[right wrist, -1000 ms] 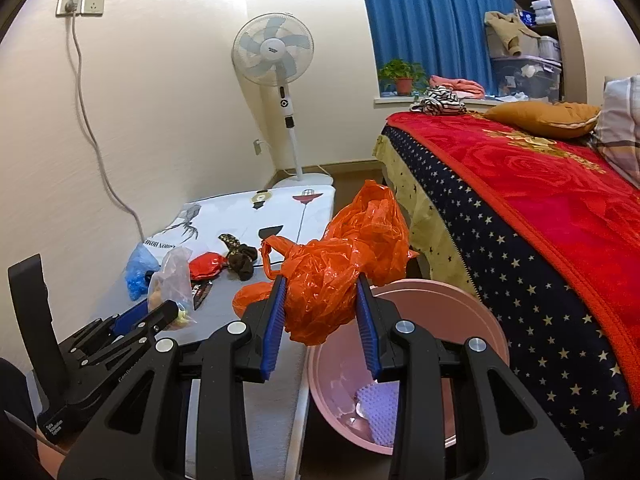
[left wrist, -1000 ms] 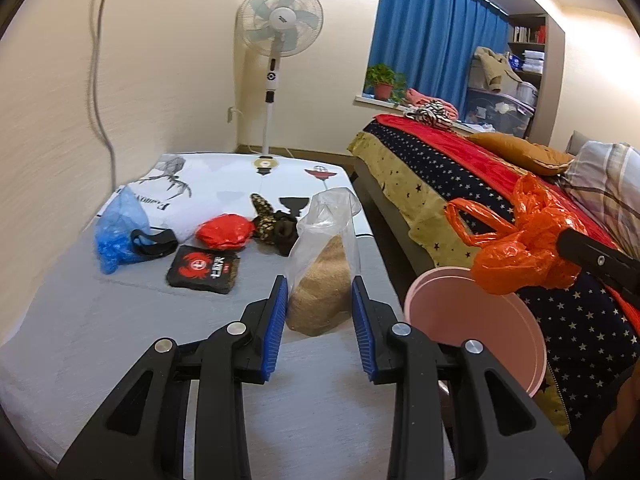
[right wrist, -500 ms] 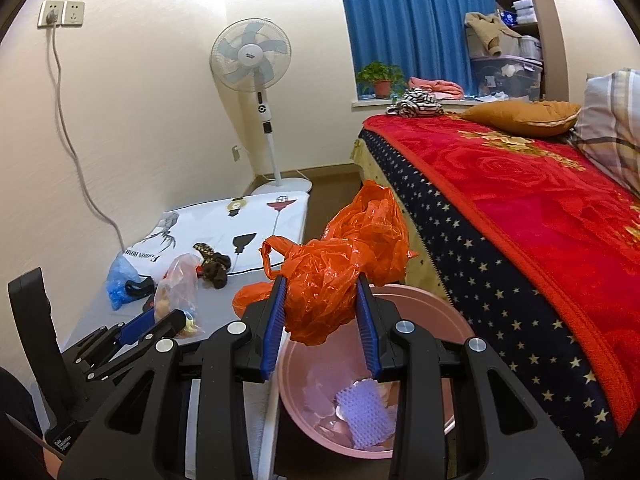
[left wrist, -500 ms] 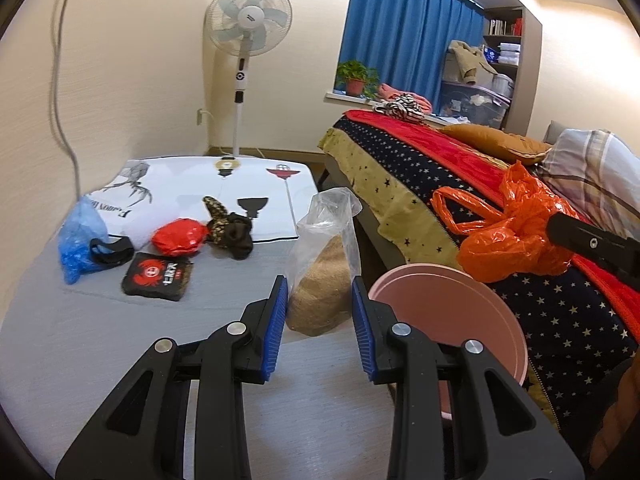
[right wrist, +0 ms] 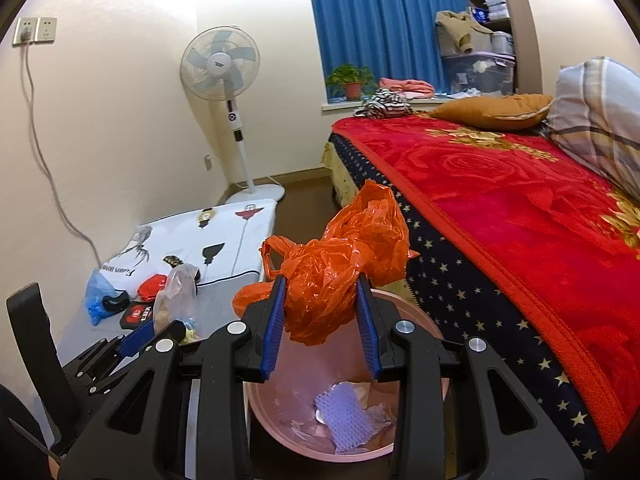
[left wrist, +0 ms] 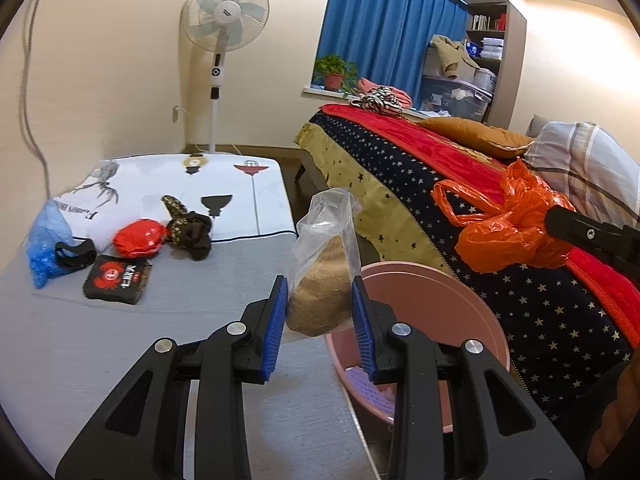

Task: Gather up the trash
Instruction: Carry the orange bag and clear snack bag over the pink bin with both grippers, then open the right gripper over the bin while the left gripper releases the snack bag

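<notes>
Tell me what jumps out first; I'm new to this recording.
The orange plastic bag, clamped in the right claw, hangs above the pink bin beside the bed. The left claw grips a clear bag of brown stuff at the grey table's edge. Behind it on the table lie a red wrapper and a blue bag.

Each fisheye camera sits close behind its own gripper, looking forward and slightly downward along the fingers. The left view faces the grey table; the right view looks into the pink bin. Both share bin, table, fan and bed.
</notes>
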The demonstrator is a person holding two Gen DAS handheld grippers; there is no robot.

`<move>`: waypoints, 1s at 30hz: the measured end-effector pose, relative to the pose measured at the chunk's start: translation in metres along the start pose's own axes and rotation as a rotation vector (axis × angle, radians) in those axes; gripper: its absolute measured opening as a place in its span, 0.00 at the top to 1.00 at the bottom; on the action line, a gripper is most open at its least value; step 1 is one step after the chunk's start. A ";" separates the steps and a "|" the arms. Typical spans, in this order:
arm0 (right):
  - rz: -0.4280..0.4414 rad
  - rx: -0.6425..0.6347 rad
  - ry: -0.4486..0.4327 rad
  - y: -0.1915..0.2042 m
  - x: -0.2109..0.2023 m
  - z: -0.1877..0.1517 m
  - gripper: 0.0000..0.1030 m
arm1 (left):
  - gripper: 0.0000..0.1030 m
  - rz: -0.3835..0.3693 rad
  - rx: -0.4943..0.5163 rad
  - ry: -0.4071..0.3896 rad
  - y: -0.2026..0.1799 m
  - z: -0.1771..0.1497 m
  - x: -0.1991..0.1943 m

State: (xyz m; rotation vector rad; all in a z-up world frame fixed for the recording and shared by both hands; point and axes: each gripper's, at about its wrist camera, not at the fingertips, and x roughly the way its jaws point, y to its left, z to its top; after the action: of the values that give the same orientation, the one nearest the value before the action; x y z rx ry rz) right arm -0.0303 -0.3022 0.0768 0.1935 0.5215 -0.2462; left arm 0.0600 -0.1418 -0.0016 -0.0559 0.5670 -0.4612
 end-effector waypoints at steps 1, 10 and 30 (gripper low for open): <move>-0.006 0.003 -0.001 -0.002 0.000 0.000 0.67 | 0.69 -0.006 0.001 0.002 -0.002 0.000 0.002; -0.050 0.027 -0.003 -0.015 0.003 -0.001 0.67 | 0.69 -0.044 0.028 0.014 -0.018 -0.002 0.011; -0.105 0.044 0.013 -0.021 0.015 -0.002 0.66 | 0.69 -0.091 0.031 0.065 -0.034 -0.008 0.038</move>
State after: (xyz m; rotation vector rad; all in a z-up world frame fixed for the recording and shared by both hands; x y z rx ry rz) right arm -0.0245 -0.3246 0.0650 0.2106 0.5400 -0.3590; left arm 0.0702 -0.1883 -0.0216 -0.0370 0.6232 -0.5617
